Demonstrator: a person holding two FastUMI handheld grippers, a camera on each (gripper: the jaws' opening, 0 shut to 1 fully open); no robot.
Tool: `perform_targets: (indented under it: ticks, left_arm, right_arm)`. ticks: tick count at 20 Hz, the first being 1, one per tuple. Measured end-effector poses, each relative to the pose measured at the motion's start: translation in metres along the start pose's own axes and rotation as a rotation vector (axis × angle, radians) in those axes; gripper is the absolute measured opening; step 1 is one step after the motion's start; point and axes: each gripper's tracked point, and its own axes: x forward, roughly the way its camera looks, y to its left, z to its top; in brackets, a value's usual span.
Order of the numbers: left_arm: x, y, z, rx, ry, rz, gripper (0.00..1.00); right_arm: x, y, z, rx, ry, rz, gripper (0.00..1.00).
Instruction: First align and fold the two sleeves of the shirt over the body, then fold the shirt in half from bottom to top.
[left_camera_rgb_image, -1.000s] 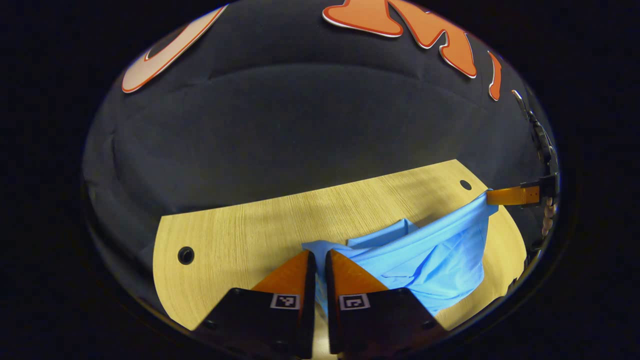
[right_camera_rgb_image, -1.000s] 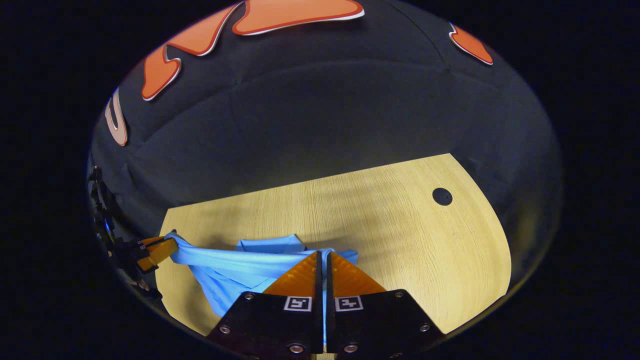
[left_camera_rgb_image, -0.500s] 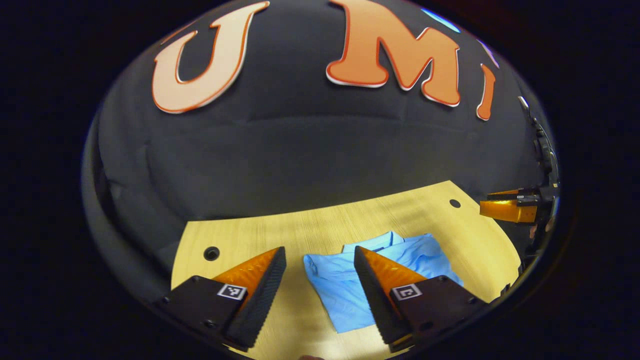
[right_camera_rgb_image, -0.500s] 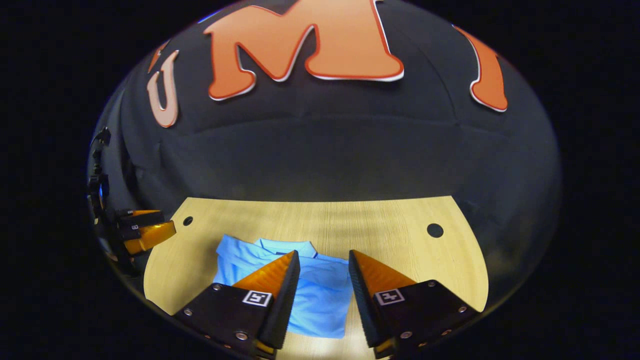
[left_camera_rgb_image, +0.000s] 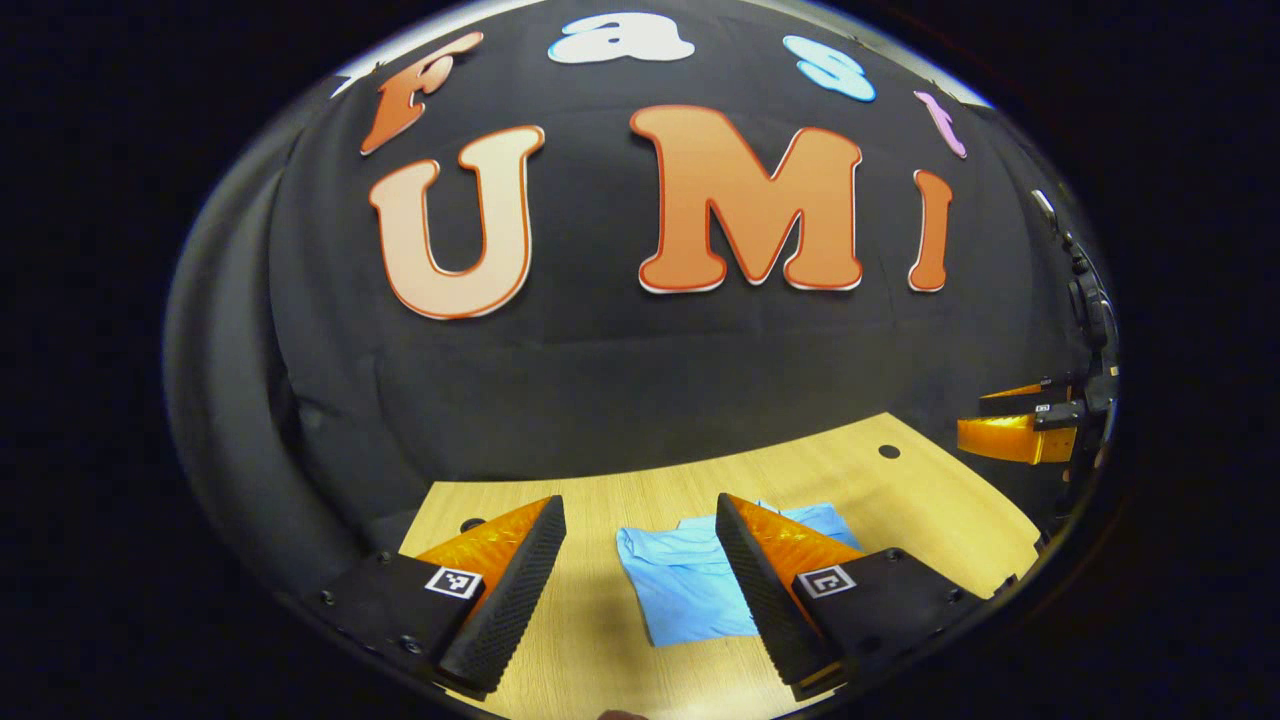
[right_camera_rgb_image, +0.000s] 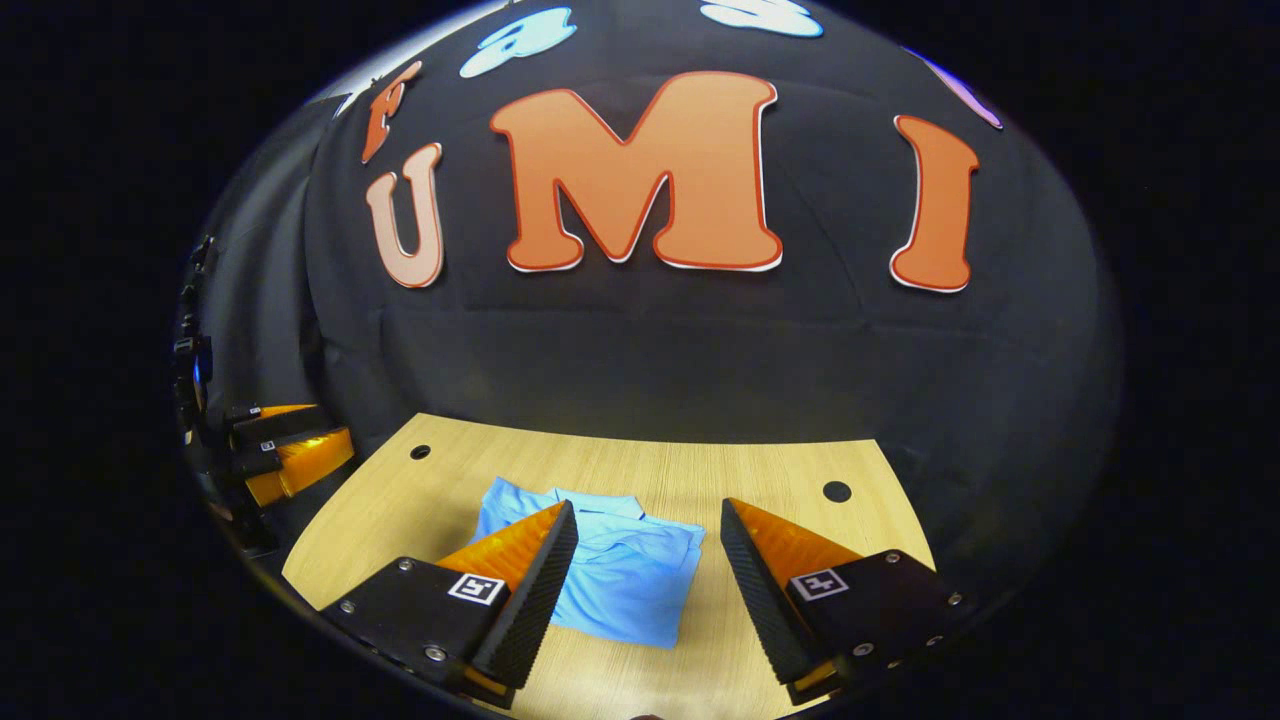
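A light blue shirt lies folded into a compact rectangle on the wooden table, collar toward the far edge. In the right gripper view the same shirt rests flat between and beyond the fingers. My left gripper is open, held above the table in front of the shirt, with nothing between its fingers. My right gripper is open too and lifted clear of the cloth. The right gripper also shows at the far right edge of the left gripper view, and the left gripper at the left edge of the right gripper view.
The light wooden table has round cable holes near its far corners, another hole at the far left. The black cloth wall stands right behind the far edge. Bare wood lies on both sides of the shirt.
One second ago both grippers were shut on the shirt's hem, holding it up. They have since opened, dropped the cloth folded on the table, and pulled back and up.
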Motion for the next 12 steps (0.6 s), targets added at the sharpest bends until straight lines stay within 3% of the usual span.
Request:
perform_targets:
  ticks: [5,8,12]
  left_arm:
    - [-0.054,-0.022,0.014,0.001,-0.117,0.054,0.98]
    - [-0.1,-0.041,0.02,0.028,-0.223,0.051,0.98]
    - [-0.153,-0.062,0.011,0.105,-0.27,0.102,1.0]
  right_arm:
    - [-0.014,0.01,0.012,0.007,-0.14,0.037,0.89]
    - [-0.025,0.003,0.012,-0.038,-0.195,0.021,0.91]
    - [-0.039,0.0,0.014,-0.1,-0.27,-0.012,0.92]
